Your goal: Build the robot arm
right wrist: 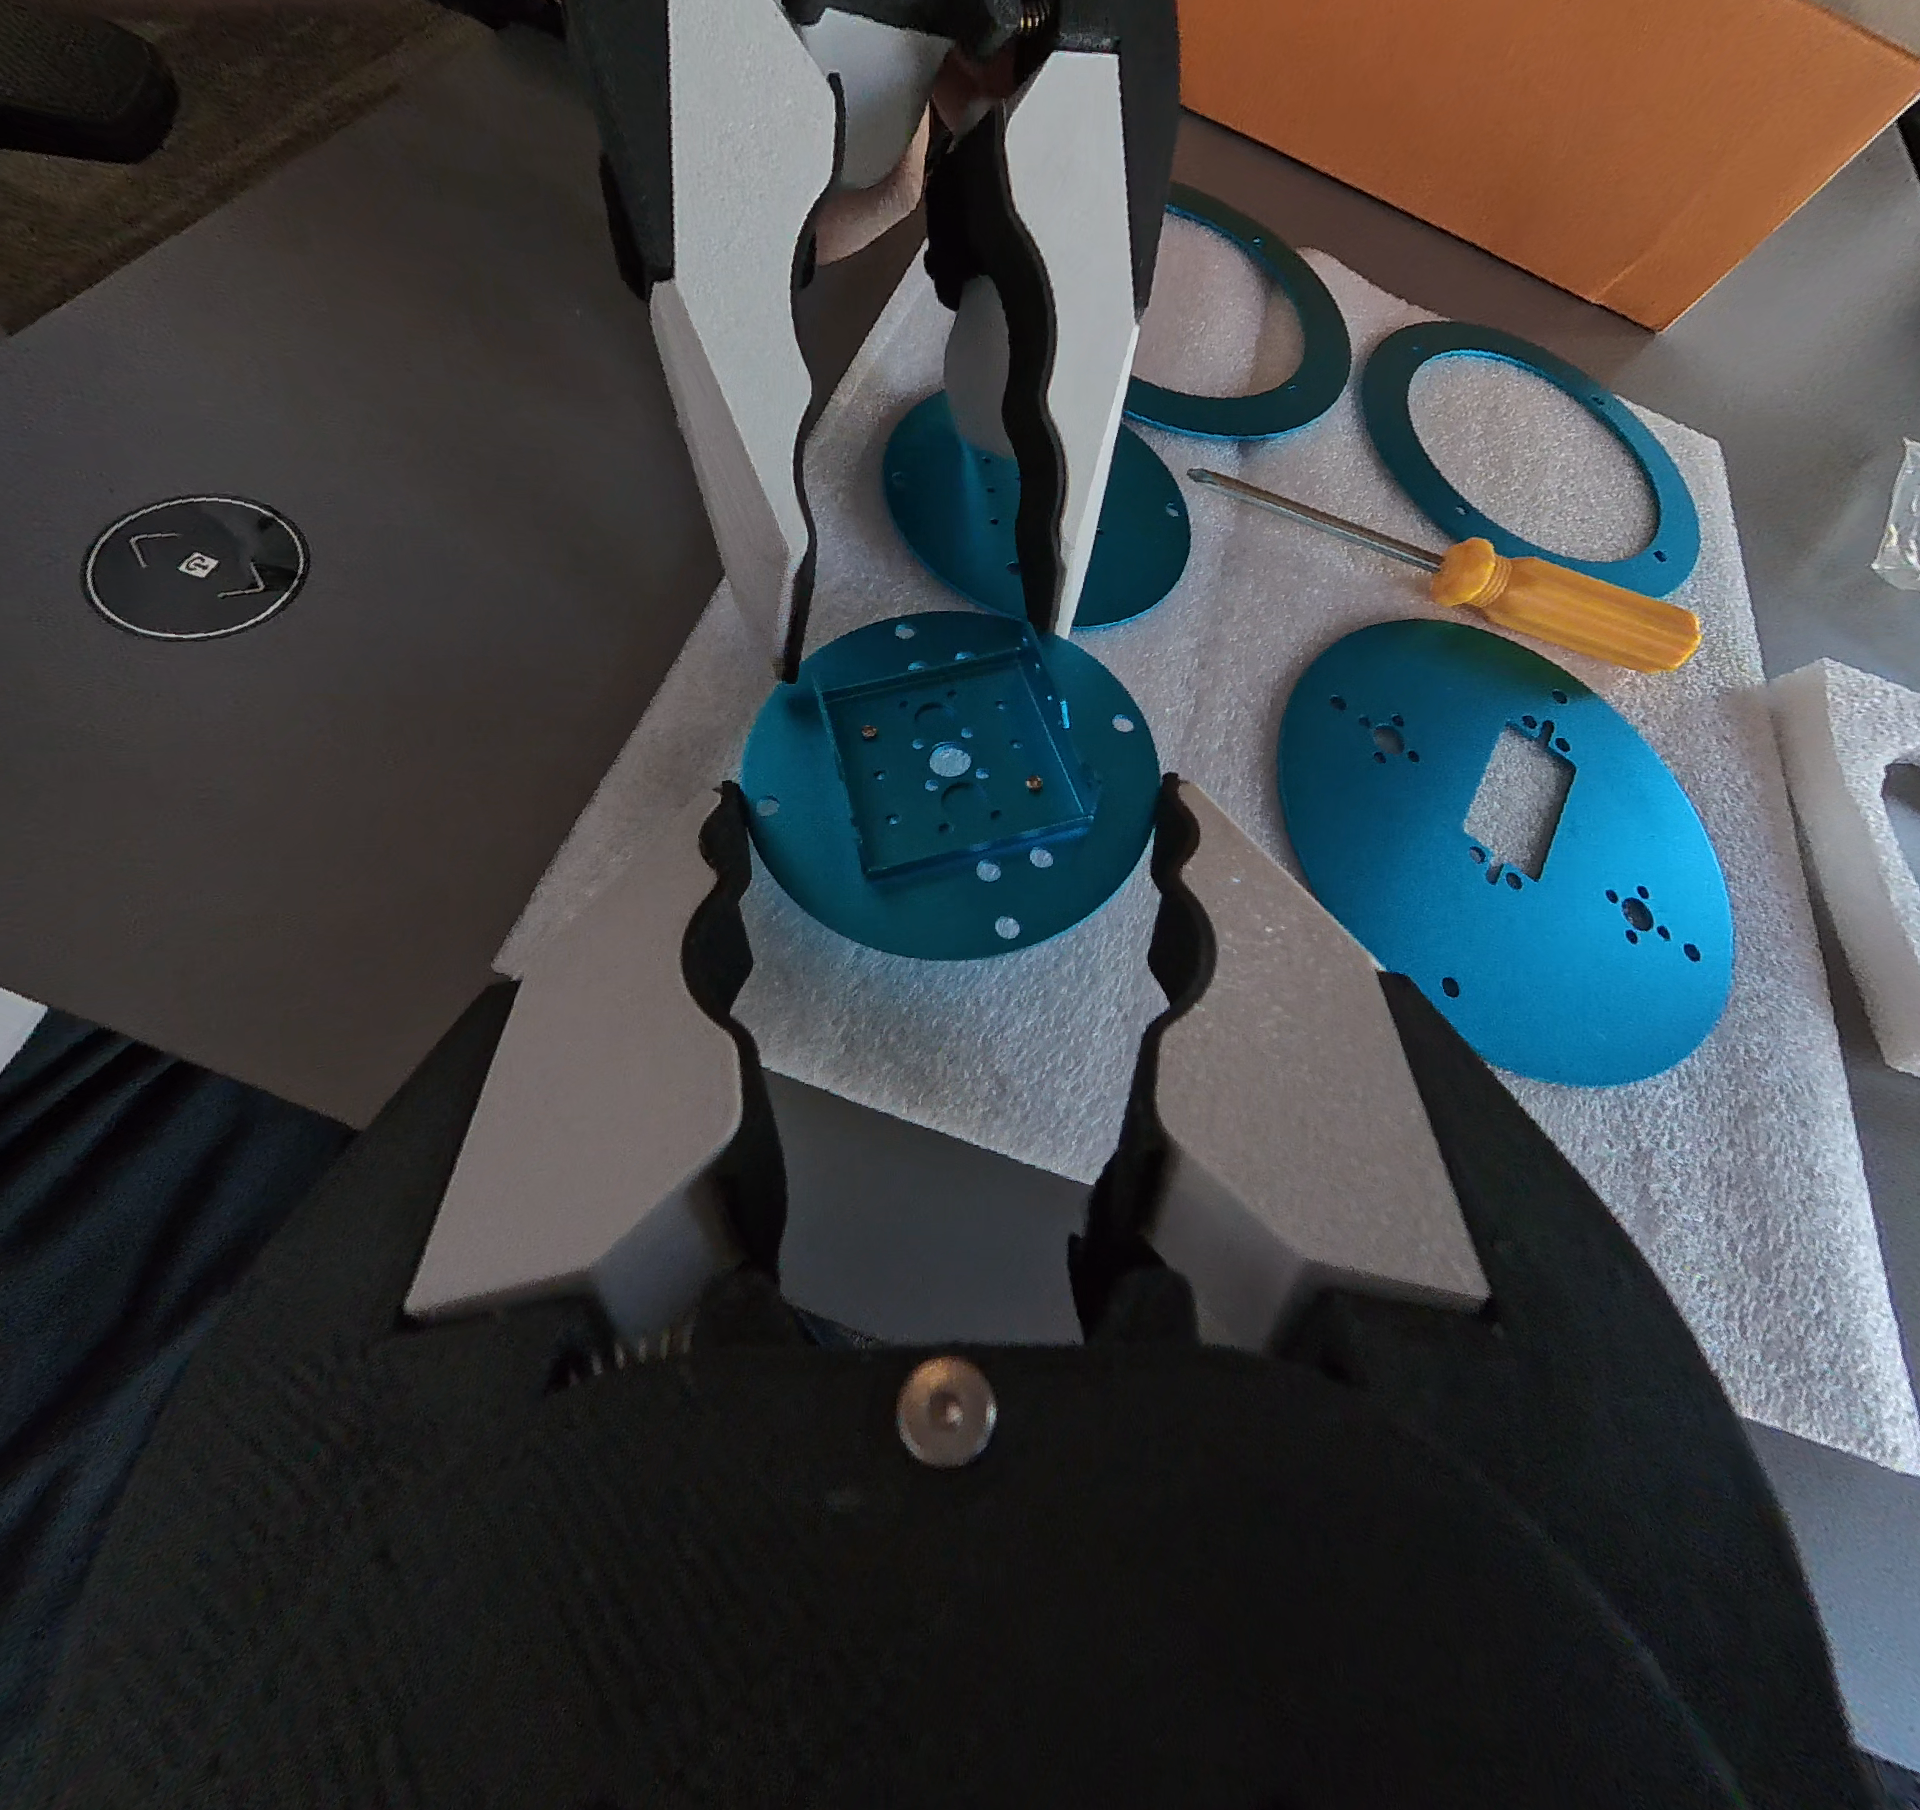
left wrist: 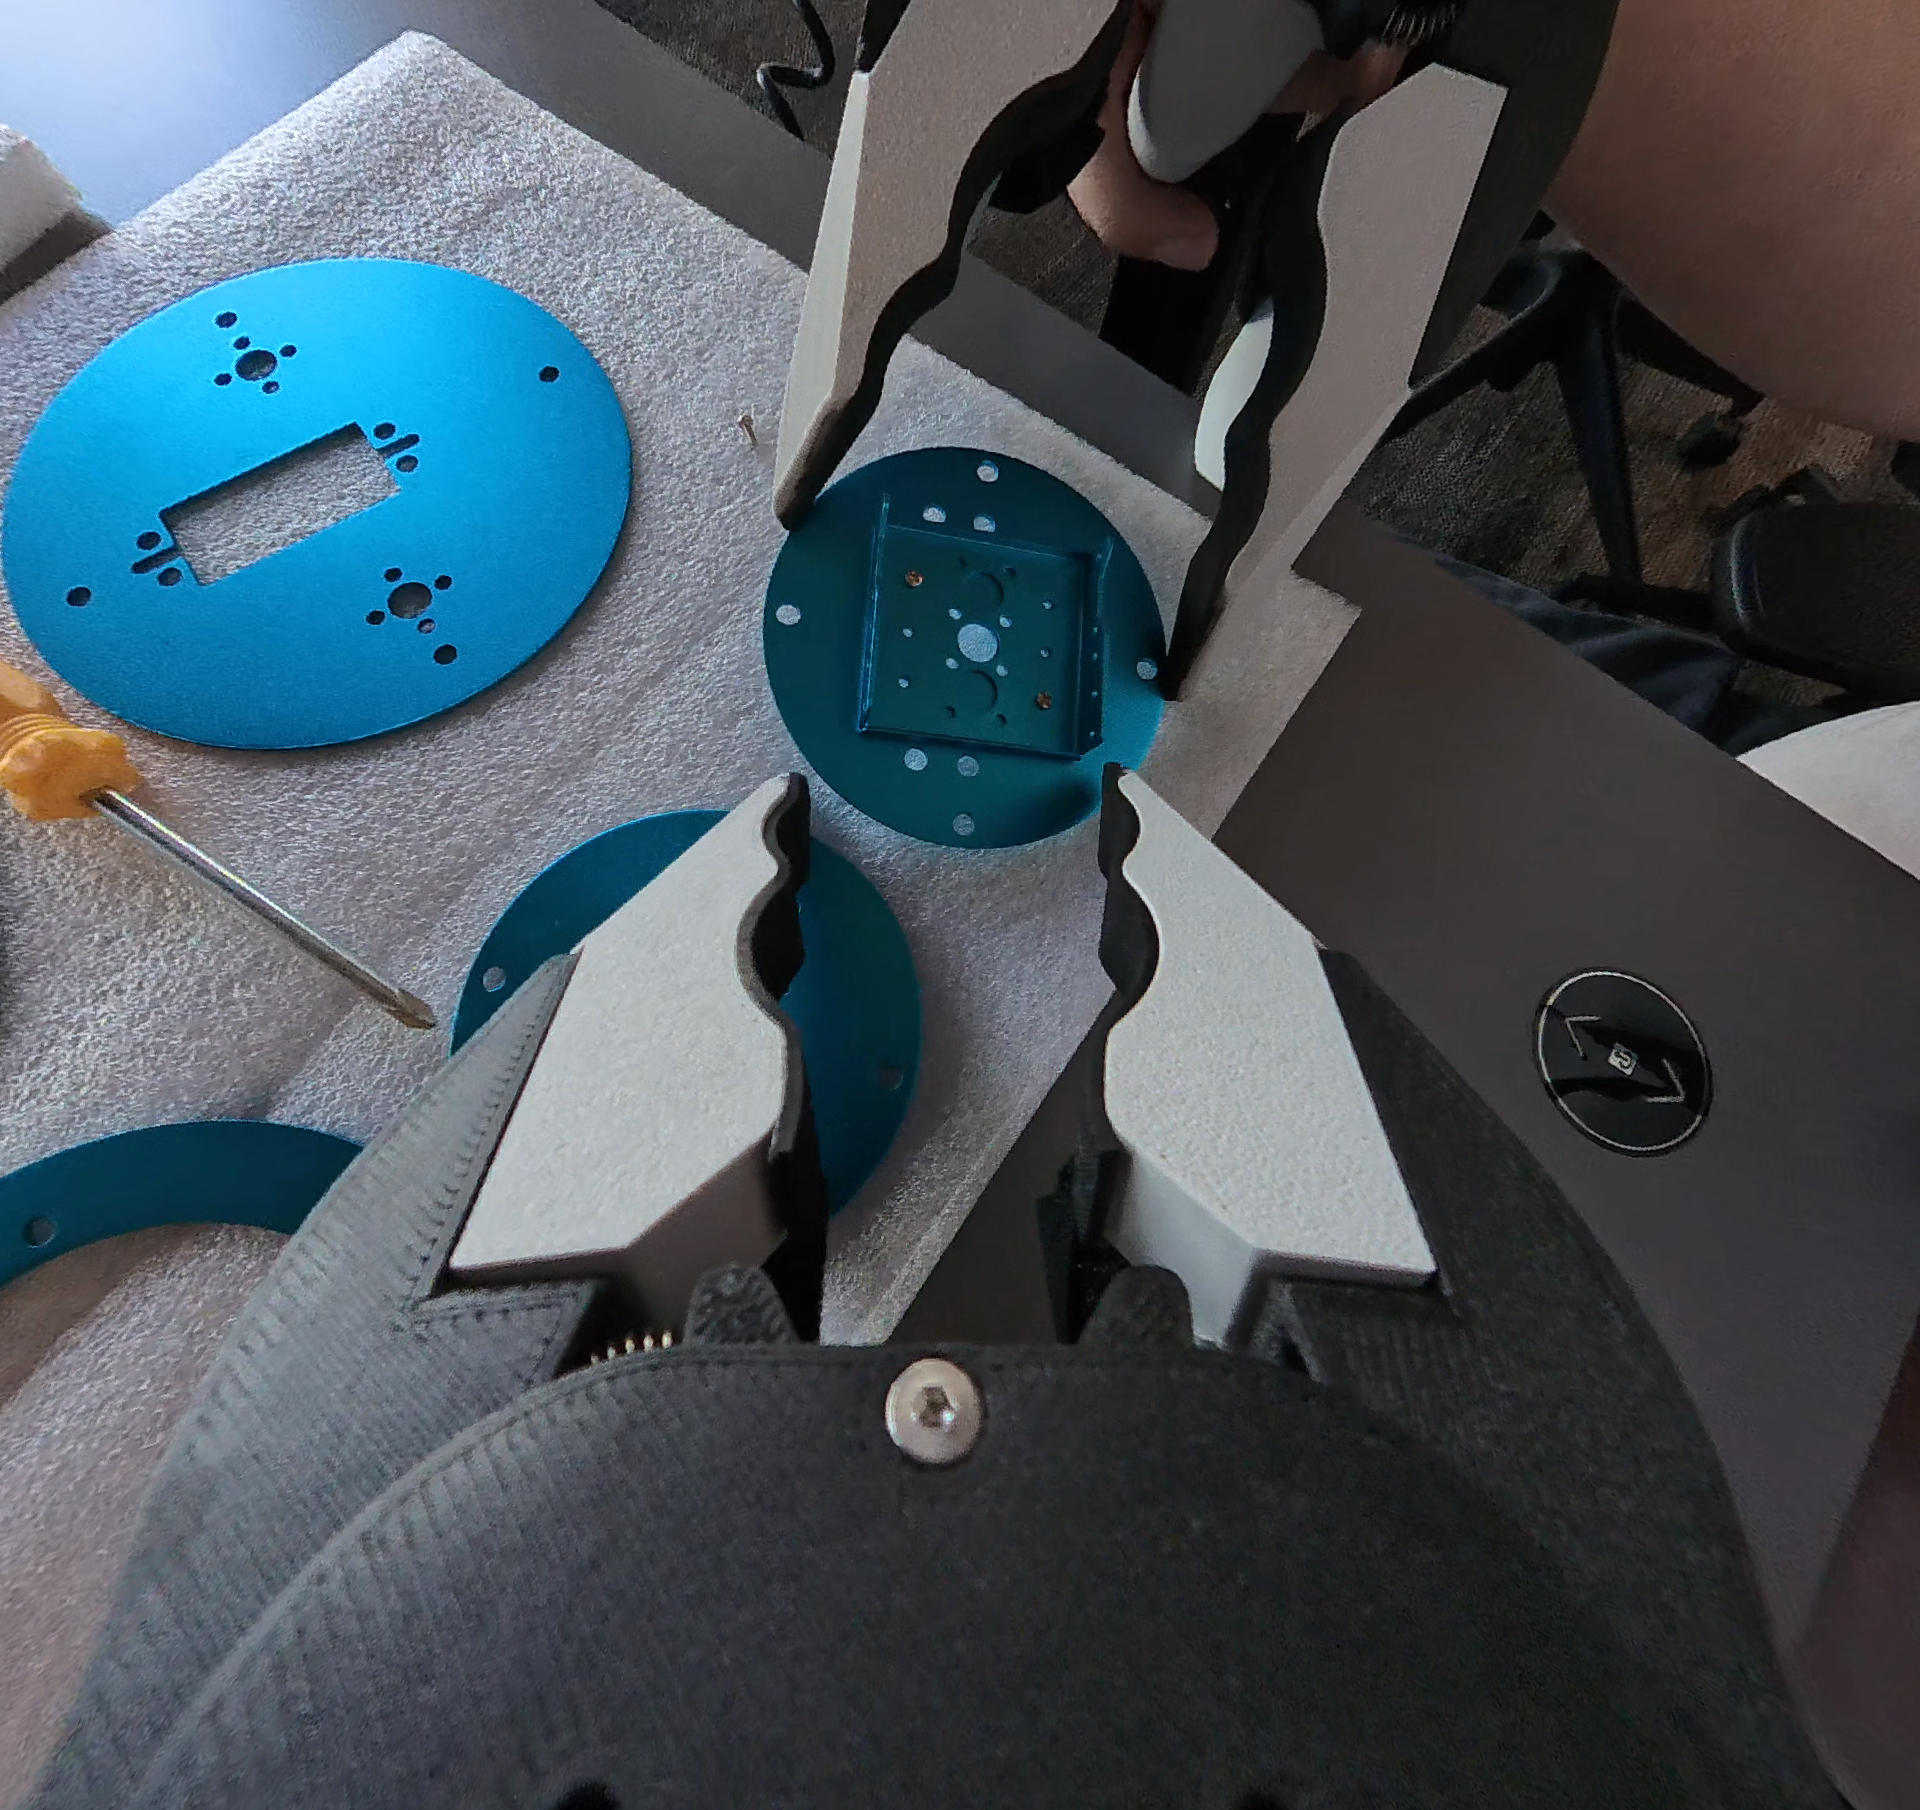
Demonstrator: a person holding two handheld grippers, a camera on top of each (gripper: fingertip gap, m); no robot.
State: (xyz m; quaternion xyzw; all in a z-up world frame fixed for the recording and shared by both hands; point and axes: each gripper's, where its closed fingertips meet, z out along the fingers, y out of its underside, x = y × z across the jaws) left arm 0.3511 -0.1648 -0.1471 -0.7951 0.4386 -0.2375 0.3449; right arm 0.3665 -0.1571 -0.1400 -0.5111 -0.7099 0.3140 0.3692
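Note:
A small blue disc [left wrist: 997,815] [right wrist: 1039,887] with a square blue bracket [left wrist: 977,638] [right wrist: 945,773] on it lies on white foam. My right gripper [right wrist: 948,799] is open and straddles the disc, its tips right beside the rim on either side. I cannot tell whether they touch it. It comes in from above in the left wrist view [left wrist: 982,602]. My left gripper [left wrist: 954,789] is open and empty. Its tips hover at the opposite edge of the same disc, near the bracket's wall, as the right wrist view [right wrist: 914,648] shows.
On the foam sheet [left wrist: 416,202] lie a second small disc [left wrist: 862,981], a large blue disc with a rectangular hole [left wrist: 312,503], two blue rings [right wrist: 1538,472], and a yellow-handled screwdriver [right wrist: 1558,607]. A grey box [left wrist: 1558,929] borders the disc. An orange carton [right wrist: 1507,77] stands behind. Both grippers' tips are roughly 15 cm from the yellow-handled screwdriver [right wrist: 1558,607].

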